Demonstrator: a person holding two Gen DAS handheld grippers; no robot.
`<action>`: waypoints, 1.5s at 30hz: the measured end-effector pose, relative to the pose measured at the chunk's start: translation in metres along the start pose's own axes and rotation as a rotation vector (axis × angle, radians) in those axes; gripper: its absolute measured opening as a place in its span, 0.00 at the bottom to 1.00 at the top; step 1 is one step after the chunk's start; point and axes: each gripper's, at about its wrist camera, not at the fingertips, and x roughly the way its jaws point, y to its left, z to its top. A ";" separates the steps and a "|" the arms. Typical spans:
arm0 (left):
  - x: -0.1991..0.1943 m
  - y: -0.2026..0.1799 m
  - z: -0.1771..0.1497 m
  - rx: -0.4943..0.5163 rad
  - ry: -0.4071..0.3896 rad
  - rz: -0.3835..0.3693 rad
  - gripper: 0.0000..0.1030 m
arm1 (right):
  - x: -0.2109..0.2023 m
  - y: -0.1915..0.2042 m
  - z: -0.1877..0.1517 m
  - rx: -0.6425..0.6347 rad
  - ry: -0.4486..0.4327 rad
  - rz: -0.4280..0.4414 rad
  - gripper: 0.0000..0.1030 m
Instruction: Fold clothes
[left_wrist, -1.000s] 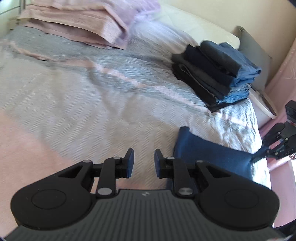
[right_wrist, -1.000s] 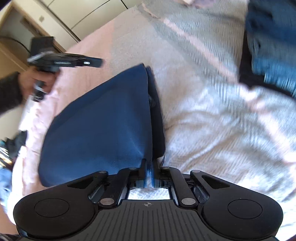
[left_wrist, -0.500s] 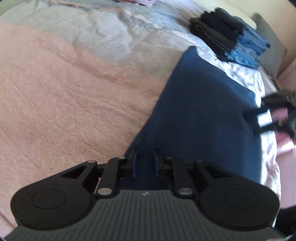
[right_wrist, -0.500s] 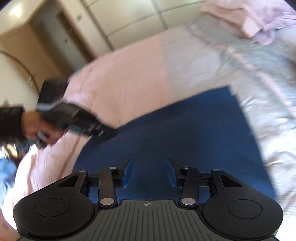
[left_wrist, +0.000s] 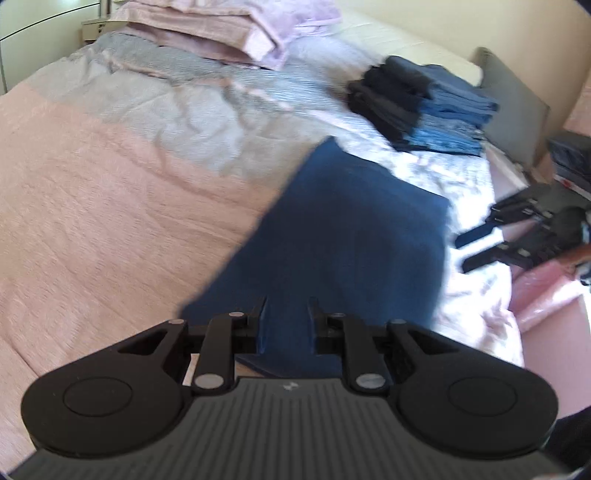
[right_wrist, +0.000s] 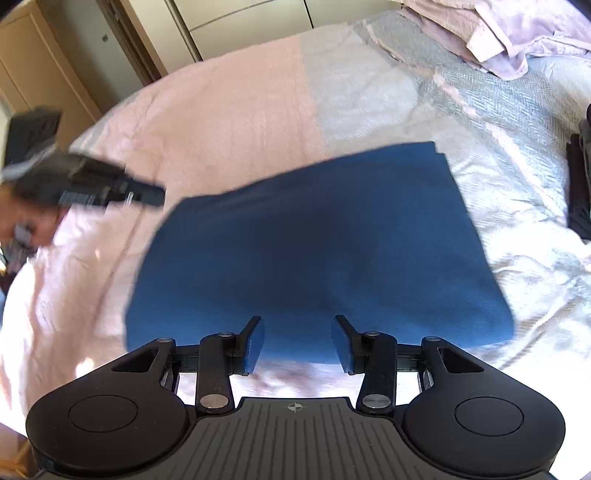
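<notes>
Left gripper (left_wrist: 286, 319) spread, now backed off to the cloth's (left_wrist: 343, 240) near edge. Right gripper (right_wrist: 297, 341) wider apart than before, clear of it. Cloth flat, folded, on the bed (left_wrist: 110, 192); stack (left_wrist: 421, 105) beyond.

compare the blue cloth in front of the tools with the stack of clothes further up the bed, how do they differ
The flat blue folded cloth is one piece lying low on the bedspread; the stack of folded dark and denim clothes is many pieces piled high. The cloth is one even blue; the stack mixes near-black and lighter denim blues. The cloth lies partly on the pink part of the bedspread, the stack up on the grey part. Both are folded.
</notes>
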 end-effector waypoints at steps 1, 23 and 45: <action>-0.005 -0.008 -0.003 0.011 -0.004 -0.002 0.15 | 0.002 0.007 0.003 0.009 -0.010 0.017 0.43; 0.018 -0.064 -0.030 0.241 0.076 0.139 0.34 | 0.002 0.058 -0.021 -0.242 0.104 -0.128 0.56; 0.145 -0.209 -0.041 0.522 0.245 0.821 0.71 | 0.052 -0.022 -0.019 -1.271 0.029 -0.045 0.45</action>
